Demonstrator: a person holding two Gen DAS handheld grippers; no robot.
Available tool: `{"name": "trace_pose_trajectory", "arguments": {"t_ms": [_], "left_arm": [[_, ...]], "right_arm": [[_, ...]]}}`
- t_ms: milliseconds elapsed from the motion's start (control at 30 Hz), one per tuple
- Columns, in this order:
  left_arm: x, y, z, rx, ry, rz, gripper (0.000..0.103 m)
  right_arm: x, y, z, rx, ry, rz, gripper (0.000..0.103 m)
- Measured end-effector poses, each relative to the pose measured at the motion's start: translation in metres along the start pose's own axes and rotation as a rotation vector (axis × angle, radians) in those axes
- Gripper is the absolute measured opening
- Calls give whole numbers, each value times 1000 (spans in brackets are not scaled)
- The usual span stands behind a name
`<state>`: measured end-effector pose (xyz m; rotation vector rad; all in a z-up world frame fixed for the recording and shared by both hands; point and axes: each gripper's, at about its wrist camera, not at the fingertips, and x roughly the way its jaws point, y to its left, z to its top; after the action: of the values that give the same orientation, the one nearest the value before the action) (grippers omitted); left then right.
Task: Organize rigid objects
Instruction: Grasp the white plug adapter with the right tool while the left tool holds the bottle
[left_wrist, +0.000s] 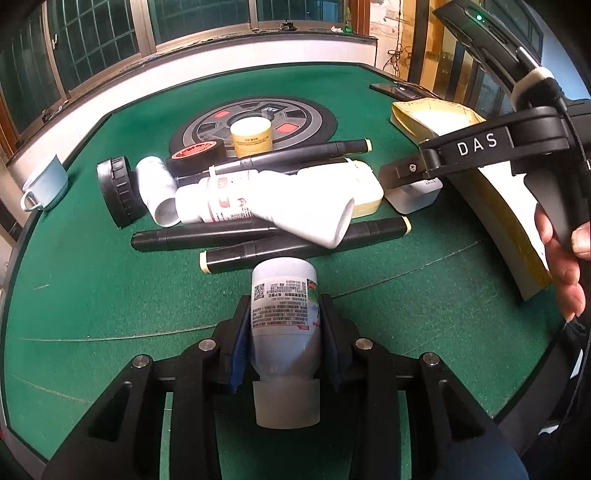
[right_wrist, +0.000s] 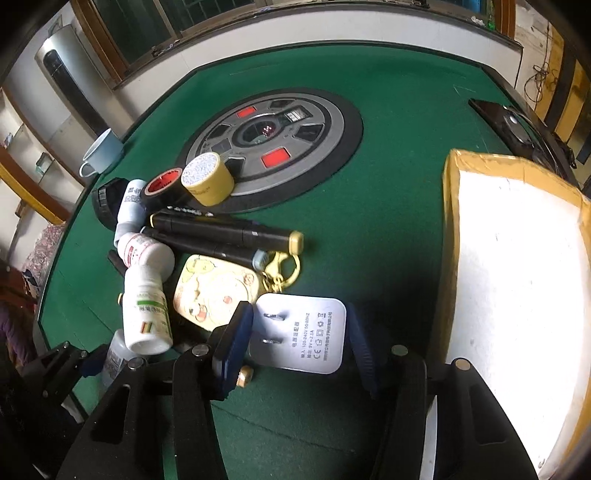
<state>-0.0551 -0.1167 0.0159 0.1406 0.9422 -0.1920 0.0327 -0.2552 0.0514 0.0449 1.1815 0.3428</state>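
The left gripper is clamped on a small grey bottle, held above the green table near its front edge. The right gripper has its pads either side of a white plug adapter; whether they press on it I cannot tell. Just behind the adapter lies a crowded heap: black markers, white pill bottles, a yellow tin with a key clip, a tape roll, a yellow jar and a black cap. A cardboard box stands by the table's right edge, a blue cup by the left.
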Motion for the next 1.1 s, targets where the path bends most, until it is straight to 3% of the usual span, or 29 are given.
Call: {"name": "trace_pose_trajectory", "arguments": {"t_ms": [233,300,367,400,500,800,1100], "left_arm": [[2,0,2,-9,0,1,33],[2,0,2,-8,-2,0,33],[2,1,1,-13,-6,-6,32],[1,2,0,-18,-7,-9,32],[-2,4,-3,-35,-17,-19,32],[-17,5,-5,-68,-63,-20,32],[-31,3,-2,-75,-89,-12,32]], "right_arm": [[5,14,-4,-16,25,-67,59],[6,16,-6,-29,5,-88,59],[7,20,-9,-51,-4,-114,48],[5,19,-10,-50,-14,-119,48],[-9,17,-17,-27,-42,-38,48],[-43,18,-39,-3,-139,94,48],[-62,19,-39,-13,-193,155,48]]}}
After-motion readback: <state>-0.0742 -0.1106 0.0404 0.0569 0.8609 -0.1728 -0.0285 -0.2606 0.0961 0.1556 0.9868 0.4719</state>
